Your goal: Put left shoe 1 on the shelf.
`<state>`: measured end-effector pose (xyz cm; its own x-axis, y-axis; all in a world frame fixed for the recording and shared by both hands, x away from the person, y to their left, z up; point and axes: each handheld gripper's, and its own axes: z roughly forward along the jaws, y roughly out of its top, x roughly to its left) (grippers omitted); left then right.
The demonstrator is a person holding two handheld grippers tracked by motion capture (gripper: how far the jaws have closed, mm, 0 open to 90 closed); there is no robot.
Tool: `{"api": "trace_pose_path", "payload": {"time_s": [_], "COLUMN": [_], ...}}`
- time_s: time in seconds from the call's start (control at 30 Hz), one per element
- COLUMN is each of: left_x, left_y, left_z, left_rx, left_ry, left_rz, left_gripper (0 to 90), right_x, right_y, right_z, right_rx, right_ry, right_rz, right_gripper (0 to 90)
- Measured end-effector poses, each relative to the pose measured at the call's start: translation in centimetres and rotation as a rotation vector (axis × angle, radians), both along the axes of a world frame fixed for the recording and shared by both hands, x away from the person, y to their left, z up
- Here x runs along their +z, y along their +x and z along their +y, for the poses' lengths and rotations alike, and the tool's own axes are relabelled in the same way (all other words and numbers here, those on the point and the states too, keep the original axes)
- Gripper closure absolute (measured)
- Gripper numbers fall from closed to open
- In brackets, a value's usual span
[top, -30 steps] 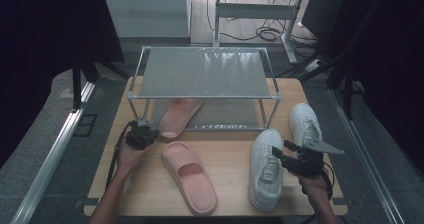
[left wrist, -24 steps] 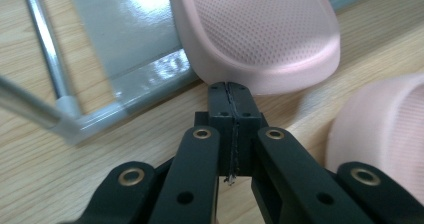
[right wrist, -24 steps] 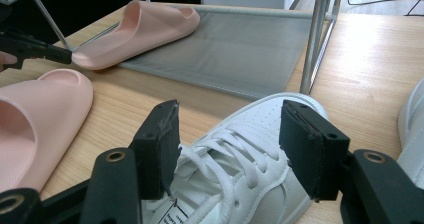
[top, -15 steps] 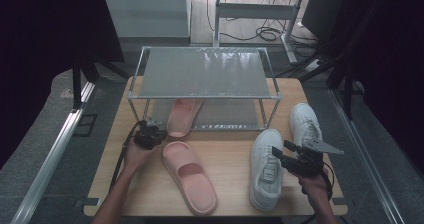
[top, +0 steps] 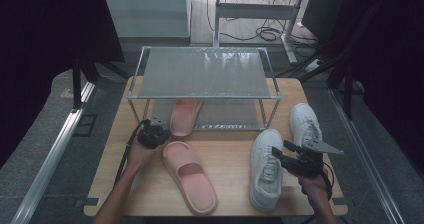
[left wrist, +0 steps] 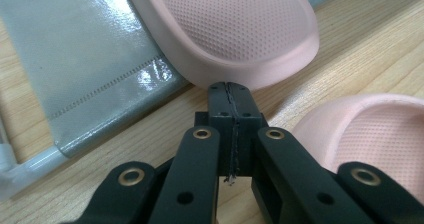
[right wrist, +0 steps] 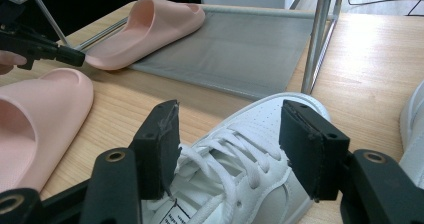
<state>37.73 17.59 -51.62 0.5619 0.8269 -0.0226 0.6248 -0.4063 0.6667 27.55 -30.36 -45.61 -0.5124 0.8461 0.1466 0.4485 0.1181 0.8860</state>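
At left centre, the left gripper (left wrist: 231, 91) (jaws together, empty) touches the pink slipper's (left wrist: 225, 29) heel; the right gripper (right wrist: 225, 149), jaws apart, straddles the white sneaker (right wrist: 240, 184).

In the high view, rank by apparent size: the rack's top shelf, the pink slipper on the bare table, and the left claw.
1. Rack's top shelf, by far the largest.
2. Pink slipper on the bare table.
3. Left claw, smallest.
No close calls; the gaps are plain.

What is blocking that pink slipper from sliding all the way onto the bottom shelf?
Nothing visible. The lower shelf ahead of the slipper lies bare, and the left gripper, jaws shut, sits at its heel.
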Motion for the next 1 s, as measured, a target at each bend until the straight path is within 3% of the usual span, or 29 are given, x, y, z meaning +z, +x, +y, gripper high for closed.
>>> {"api": "trace_pose_path", "payload": {"time_s": [0.43, 0.67, 0.8, 1.0], "left_x": [0.7, 1.4, 1.2, 0.8], "left_y": [0.3, -0.4, -0.1, 0.3], "left_z": [-0.4, -0.2, -0.8, -1.5], "left_rx": [-0.031, -0.073, -0.105, -0.121], "left_ry": [0.001, -0.06, -0.044, -0.062], "left_rz": [-0.01, -0.001, 0.007, 0.029], "left_gripper": [90.0, 90.0, 90.0, 90.0], "right_x": [-0.1, 0.0, 0.0, -0.1], "right_y": [0.0, -0.1, -0.1, -0.1], "right_z": [0.1, -0.1, 0.0, -0.1], "right_rx": [0.003, -0.003, -0.003, -0.004], "right_ry": [-0.002, 0.002, 0.001, 0.001], "right_rz": [0.006, -0.001, -0.001, 0.003], "right_gripper": [41.3, 41.3, 41.3, 41.3]}}
